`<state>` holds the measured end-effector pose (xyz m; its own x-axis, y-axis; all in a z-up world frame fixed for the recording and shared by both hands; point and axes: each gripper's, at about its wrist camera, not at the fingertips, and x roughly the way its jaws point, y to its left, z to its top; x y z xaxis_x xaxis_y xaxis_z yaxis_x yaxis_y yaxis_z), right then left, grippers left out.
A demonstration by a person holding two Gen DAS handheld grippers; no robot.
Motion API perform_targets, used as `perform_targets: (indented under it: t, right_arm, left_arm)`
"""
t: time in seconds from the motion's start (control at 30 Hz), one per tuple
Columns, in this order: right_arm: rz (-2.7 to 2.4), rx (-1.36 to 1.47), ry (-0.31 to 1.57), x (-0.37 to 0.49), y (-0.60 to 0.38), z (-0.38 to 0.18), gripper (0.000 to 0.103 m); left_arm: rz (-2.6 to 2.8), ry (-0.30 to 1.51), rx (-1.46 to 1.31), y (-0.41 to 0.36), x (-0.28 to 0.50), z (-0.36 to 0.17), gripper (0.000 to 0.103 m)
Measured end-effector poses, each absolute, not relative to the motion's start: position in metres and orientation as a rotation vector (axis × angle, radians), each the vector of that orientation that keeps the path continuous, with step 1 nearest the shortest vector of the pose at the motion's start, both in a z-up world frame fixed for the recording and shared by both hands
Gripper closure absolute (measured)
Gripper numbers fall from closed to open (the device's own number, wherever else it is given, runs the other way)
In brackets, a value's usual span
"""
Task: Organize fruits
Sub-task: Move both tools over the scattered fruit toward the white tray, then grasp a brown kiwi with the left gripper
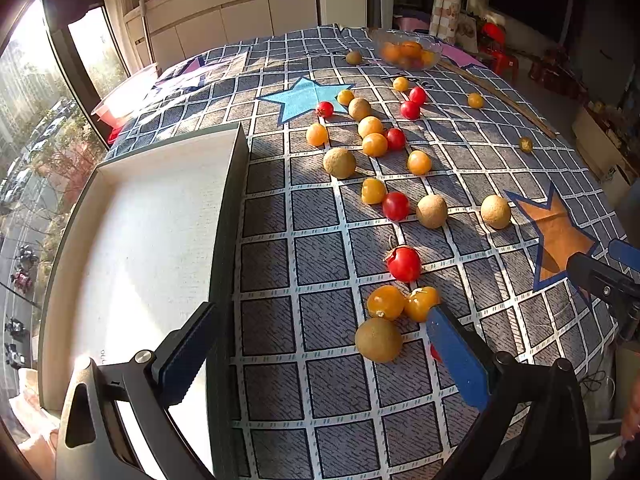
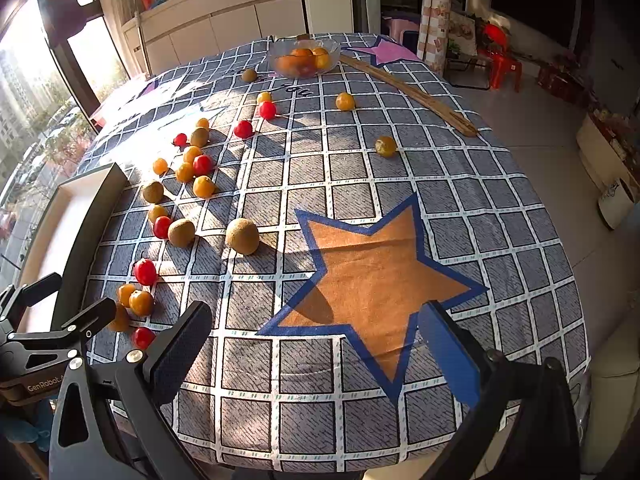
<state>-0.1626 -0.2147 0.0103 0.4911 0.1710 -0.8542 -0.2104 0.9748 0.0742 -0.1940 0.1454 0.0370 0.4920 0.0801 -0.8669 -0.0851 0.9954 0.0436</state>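
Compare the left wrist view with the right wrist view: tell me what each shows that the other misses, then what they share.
Only the left wrist view shows the tray's white floor broadly and the light blue star clearly. Only the right wrist view shows the whole orange star and the left gripper's outer frame. Both show the scattered fruits, the glass bowl of oranges, the wooden stick, and open jaws holding nothing.

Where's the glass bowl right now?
The glass bowl sits at the table's far edge, upper centre in the right wrist view, beside the wooden stick and pink star.
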Motion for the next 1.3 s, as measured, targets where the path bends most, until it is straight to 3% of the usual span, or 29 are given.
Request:
perform_targets:
  t: [0.73,1.23,1.27,1.3]
  right_arm:
    - [0.232,-0.05,1.049,-0.162,-0.21,0.003,0.0]
    - [0.28,-0.083,1.063,-0.145,-0.181,-0.01,0.0]
    - [0.285,-0.085,1.064,-0.143,-0.178,-0.012,0.0]
    - [0.291,-0.088,1.066,-0.14,-0.175,-0.014,0.002]
  left_arm:
    - [0.091,1.066,-0.022,0.162,-0.199,0.025,0.0]
    - [0.003,1.048,0.042,0.132,-0.207,0.017,0.0]
    - [0.003,1.046,0.035,0.133,-0.206,0.018,0.002]
    - [0.006,1.047,0.034,0.133,-0.206,0.017,0.012]
